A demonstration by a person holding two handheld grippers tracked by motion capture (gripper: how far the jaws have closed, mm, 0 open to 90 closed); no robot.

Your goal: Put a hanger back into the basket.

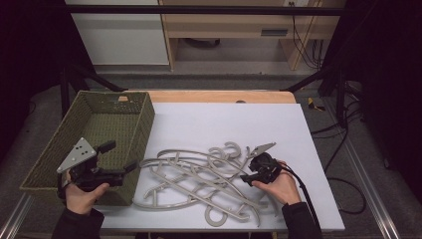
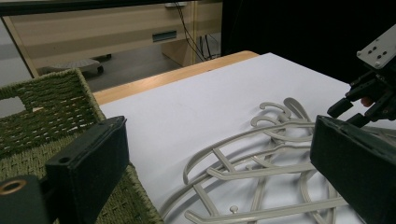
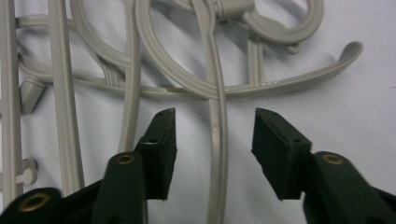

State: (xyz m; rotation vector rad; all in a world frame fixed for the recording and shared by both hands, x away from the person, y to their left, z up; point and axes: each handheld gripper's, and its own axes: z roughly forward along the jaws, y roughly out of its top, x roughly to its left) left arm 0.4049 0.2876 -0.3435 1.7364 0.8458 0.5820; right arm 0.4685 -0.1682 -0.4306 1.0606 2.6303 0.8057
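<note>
Several grey plastic hangers (image 1: 199,179) lie tangled in a pile on the white table top (image 1: 224,119). My right gripper (image 1: 249,169) is low over the pile's right side, held in a hand. In the right gripper view its jaws (image 3: 215,128) straddle one thin hanger arm (image 3: 217,154), with a gap on both sides, so they stand open. My left gripper (image 1: 122,155) hovers over the near right corner of the green woven basket (image 1: 99,124). Its jaws (image 2: 219,158) are wide open with nothing between them. The right gripper (image 2: 355,109) also appears at the far right of the left gripper view.
The basket sits at the table's left, its right wall next to the hangers. Bare white surface stretches behind the pile. A wooden strip (image 1: 219,96) edges the table's far side. Cables (image 1: 343,144) hang off to the right.
</note>
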